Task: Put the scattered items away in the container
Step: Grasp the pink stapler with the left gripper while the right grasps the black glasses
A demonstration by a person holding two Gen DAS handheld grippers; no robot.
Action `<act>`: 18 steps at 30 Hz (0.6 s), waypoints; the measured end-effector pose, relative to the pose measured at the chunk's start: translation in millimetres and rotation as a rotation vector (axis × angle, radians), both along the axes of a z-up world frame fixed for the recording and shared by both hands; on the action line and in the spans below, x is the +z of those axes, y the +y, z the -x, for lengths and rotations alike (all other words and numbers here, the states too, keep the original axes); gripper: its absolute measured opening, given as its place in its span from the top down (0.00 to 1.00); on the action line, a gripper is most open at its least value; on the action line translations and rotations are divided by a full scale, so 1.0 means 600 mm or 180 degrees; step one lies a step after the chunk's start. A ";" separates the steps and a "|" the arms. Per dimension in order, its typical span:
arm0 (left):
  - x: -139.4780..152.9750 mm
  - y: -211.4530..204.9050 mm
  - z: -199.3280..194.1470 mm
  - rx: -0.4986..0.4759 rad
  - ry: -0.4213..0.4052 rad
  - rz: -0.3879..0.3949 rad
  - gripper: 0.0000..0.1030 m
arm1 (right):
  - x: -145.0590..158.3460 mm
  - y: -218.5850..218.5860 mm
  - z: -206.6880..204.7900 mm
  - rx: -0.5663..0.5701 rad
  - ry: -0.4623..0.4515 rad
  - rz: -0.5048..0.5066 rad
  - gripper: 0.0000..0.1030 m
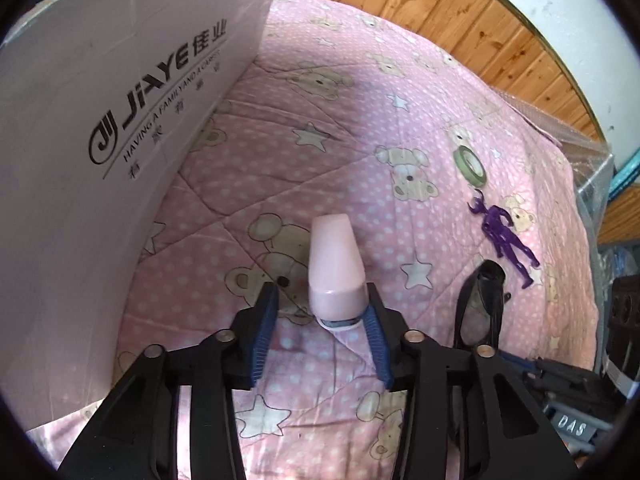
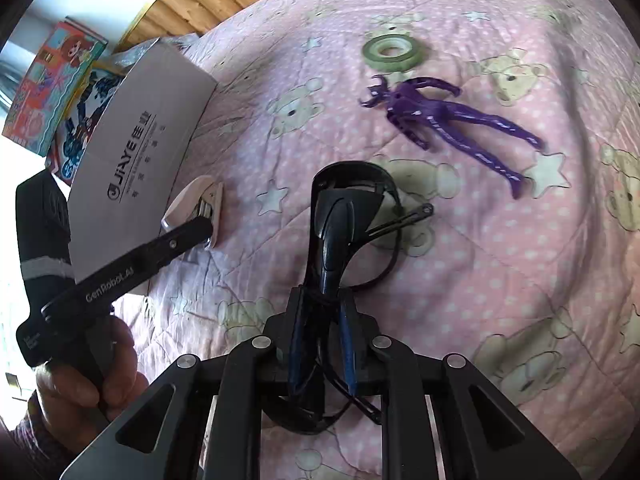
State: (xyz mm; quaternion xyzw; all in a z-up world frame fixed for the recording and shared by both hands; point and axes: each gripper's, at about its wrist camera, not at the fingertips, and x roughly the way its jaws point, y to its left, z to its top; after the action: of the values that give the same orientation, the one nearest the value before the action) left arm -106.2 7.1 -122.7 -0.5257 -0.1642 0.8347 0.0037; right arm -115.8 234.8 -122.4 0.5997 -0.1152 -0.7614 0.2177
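Lower centre, left wrist view:
L gripper [image 1: 322,310]: jaws apart, pink capped item [image 1: 336,276] between the blue pads [image 1: 262,332]. Frame-right pad touches its base, frame-left pad stands clear. Not clamped.
Pink item pos: on the pink quilt [image 1: 360,120], cap pointing up-frame, just beside the white box [image 1: 100,120] filling upper left.
R gripper [image 2: 322,320]: closed on the black glasses [image 2: 340,216], folded frame sticking up-frame past the tips, lower centre of right wrist view.
Glasses, left view: lower right [image 1: 480,300], partly seen.
Purple figure [image 2: 444,116]: flat on quilt, upper right of right view, apart from both grippers.
Green tape roll [image 2: 392,54]: just above figure's head.
Box, right view: left of frame [image 2: 132,152].
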 end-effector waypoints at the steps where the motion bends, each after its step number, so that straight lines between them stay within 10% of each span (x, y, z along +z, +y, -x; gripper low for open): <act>1: -0.002 0.004 0.002 -0.0011 0.0017 0.0046 0.49 | 0.001 -0.001 -0.002 0.0018 0.0013 -0.0016 0.83; 7: -0.008 0.025 0.018 -0.0171 0.0148 0.0413 0.49 | -0.005 0.006 0.005 -0.0047 -0.0012 0.0107 0.83; 10: -0.010 0.033 0.017 -0.0278 0.0212 0.0671 0.74 | -0.006 0.003 0.006 -0.0043 0.0021 0.0105 0.80; 18: 0.008 0.024 -0.021 -0.0312 0.0232 0.0426 0.74 | 0.022 0.008 0.003 -0.0080 0.0275 0.0085 0.84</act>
State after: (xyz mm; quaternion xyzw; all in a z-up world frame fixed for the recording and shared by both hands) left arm -93.7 21.4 -117.6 -0.5015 -0.0820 0.8612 0.0154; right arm -117.6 239.8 -109.5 0.5617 -0.1234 -0.7877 0.2208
